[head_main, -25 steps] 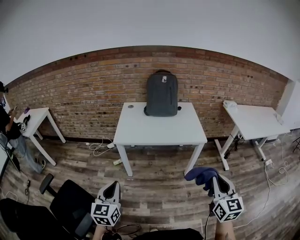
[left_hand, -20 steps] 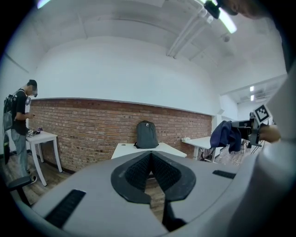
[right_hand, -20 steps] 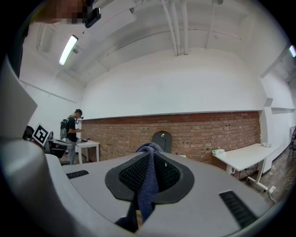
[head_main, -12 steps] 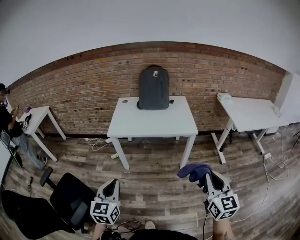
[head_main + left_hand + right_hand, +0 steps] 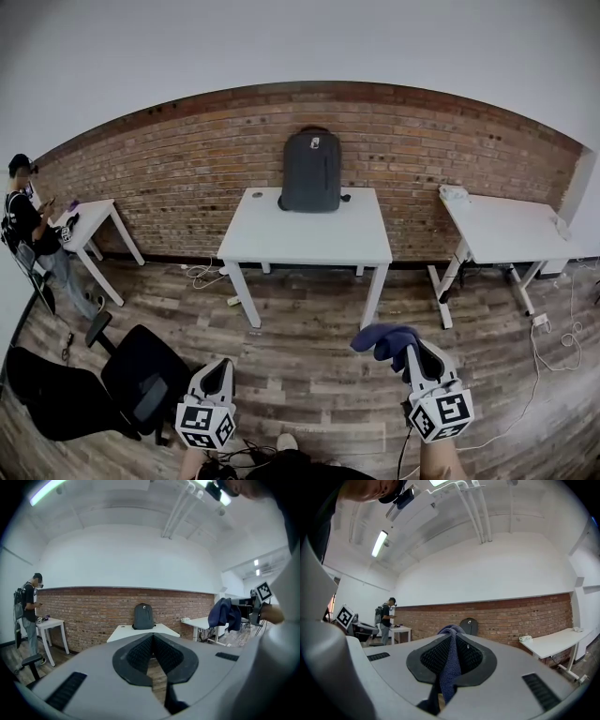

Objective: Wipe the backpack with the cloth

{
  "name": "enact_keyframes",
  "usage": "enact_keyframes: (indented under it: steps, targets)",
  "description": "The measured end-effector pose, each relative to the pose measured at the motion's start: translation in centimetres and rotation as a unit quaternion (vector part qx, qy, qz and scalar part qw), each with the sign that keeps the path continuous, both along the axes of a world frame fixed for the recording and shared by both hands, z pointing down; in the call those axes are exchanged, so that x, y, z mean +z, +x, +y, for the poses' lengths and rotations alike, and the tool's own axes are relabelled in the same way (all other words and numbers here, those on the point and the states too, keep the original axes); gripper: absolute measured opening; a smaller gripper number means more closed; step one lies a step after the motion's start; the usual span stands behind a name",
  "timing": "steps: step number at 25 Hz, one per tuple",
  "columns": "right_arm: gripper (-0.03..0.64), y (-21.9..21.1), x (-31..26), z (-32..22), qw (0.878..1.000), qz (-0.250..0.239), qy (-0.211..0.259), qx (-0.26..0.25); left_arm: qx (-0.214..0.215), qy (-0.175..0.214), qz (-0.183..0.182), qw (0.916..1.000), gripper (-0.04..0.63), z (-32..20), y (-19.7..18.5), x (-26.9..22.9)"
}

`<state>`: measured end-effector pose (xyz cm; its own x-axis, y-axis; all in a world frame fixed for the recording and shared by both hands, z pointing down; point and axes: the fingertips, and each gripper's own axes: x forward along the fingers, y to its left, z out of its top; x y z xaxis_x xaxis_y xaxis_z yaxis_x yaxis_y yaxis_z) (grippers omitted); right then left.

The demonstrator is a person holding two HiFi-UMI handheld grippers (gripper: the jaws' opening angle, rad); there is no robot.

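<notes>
A dark grey backpack (image 5: 312,172) stands upright against the brick wall at the back of a white table (image 5: 307,246); it also shows small in the left gripper view (image 5: 143,617) and the right gripper view (image 5: 468,626). My right gripper (image 5: 413,352) is low at the right, far from the table, shut on a dark blue cloth (image 5: 384,338) that bunches out past its jaws (image 5: 451,657). My left gripper (image 5: 216,375) is low at the left, its jaws closed together with nothing between them (image 5: 153,652).
A second white table (image 5: 502,230) stands at the right, a small white table (image 5: 89,216) at the left with a person (image 5: 33,234) beside it. Black office chairs (image 5: 141,375) sit on the wood floor at lower left. Cables (image 5: 197,274) lie by the wall.
The view has shifted slightly, and the table and backpack sit a little right of where they were half a second ago. Both grippers hold the same low positions; the cloth stays gripped.
</notes>
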<state>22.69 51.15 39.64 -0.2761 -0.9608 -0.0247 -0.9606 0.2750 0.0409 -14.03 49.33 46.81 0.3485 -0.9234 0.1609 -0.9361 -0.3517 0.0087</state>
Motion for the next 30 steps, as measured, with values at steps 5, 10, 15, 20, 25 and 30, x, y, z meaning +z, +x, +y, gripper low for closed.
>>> enact_keyframes:
  steps: [5, 10, 15, 20, 25, 30]
  targets:
    - [0.029, 0.8, 0.8, 1.0, 1.0, -0.009, -0.001, 0.0, 0.003, 0.0, -0.012, 0.9999, -0.002, 0.8, 0.7, -0.1]
    - [0.03, 2.0, 0.3, 1.7, 0.999, -0.021, 0.019, 0.018, 0.007, 0.013, -0.016, 0.9998, -0.003, 0.1, 1.0, -1.0]
    - [0.03, 1.7, -0.8, 1.9, 0.998, -0.046, 0.048, 0.023, 0.017, 0.02, -0.017, 0.9995, -0.003, -0.8, 0.7, -1.5]
    - [0.03, -0.3, -0.9, 1.4, 0.998, -0.043, 0.046, 0.021, 0.015, 0.024, -0.015, 0.9995, -0.003, -1.5, -1.3, -2.0]
    - [0.029, -2.6, -1.1, 1.3, 0.998, -0.036, 0.048, 0.035, 0.024, 0.024, -0.017, 0.9993, -0.003, -2.2, -3.6, -1.7]
    - [0.029, -3.8, -1.2, 1.5, 0.997, -0.042, 0.049, 0.047, 0.036, 0.025, -0.017, 0.9989, -0.003, -3.2, -4.6, -2.0]
